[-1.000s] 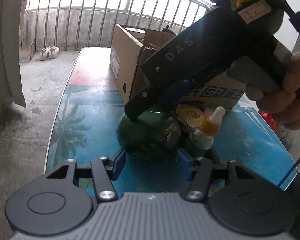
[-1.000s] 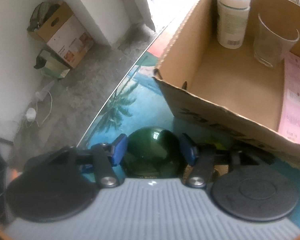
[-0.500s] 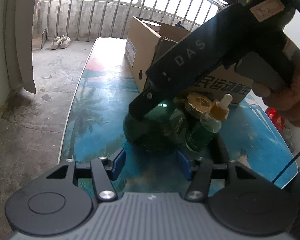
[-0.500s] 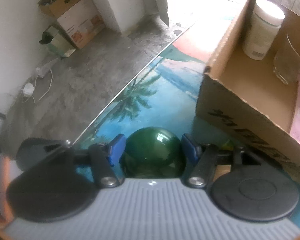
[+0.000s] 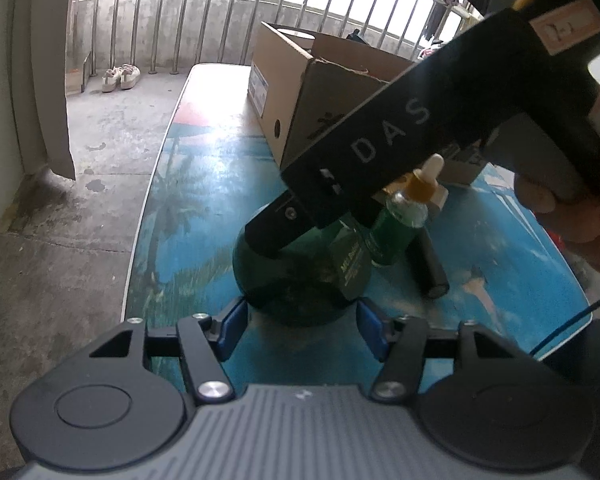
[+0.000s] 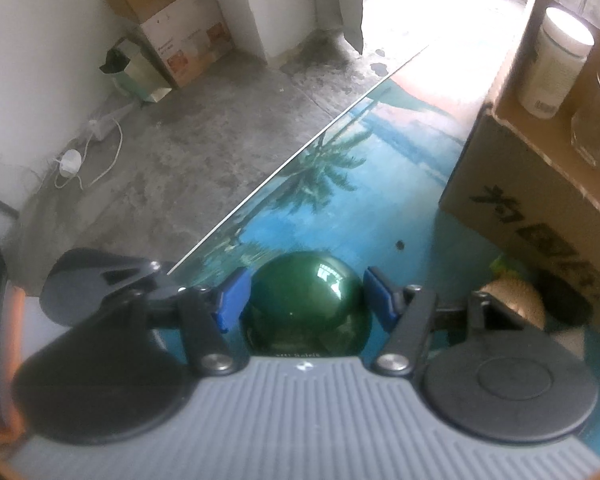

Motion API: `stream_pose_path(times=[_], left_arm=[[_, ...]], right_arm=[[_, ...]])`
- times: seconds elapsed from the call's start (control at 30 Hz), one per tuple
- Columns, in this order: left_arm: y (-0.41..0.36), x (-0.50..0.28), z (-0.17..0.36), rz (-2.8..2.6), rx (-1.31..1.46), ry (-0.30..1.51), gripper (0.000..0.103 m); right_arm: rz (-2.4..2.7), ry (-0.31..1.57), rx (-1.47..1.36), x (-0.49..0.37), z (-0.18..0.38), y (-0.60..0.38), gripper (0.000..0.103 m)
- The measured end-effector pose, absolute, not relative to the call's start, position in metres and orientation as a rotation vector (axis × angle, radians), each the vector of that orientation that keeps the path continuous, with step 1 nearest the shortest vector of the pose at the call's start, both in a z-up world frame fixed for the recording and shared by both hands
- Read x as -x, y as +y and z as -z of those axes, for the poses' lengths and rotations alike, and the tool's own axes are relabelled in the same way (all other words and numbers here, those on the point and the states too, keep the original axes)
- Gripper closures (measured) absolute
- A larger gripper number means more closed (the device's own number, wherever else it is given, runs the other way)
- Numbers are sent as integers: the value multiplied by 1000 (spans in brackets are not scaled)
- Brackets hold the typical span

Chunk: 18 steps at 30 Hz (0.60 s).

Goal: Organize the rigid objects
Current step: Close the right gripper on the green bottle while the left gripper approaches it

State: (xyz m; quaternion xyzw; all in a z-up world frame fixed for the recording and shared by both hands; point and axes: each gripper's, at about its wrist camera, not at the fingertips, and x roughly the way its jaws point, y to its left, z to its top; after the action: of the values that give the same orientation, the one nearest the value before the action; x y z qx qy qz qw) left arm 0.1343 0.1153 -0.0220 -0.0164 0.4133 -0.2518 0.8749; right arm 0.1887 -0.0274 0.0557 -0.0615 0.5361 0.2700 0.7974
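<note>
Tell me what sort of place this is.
Probably a home balcony or covered porch: a metal railing with daylight behind it, a bare concrete floor, and a pair of shoes left beside the railing.

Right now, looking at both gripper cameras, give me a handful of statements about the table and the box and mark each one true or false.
1. The round dark green bottle sits between the fingers of the right gripper. True.
2. The cardboard box is empty. False: the right wrist view shows a white-lidded jar and a clear glass inside.
3. The small dropper bottle stands upright on the table. True.
4. The dropper bottle lies inside the box. False: it stands outside, beside the green bottle.
5. A pair of shoes sits on the table. False: they are on the floor by the railing.
</note>
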Motion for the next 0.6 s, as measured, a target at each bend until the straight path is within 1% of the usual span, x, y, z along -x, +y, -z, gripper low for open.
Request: stream_pose_path(times=[0.2, 0.6], left_arm=[[112, -119, 21, 540, 0, 870, 38], [76, -90, 22, 636, -95, 877, 37]], right_arm=[[-577, 1132, 74, -164, -55, -37, 40], [-531, 1123, -37, -115, -48, -82, 40]])
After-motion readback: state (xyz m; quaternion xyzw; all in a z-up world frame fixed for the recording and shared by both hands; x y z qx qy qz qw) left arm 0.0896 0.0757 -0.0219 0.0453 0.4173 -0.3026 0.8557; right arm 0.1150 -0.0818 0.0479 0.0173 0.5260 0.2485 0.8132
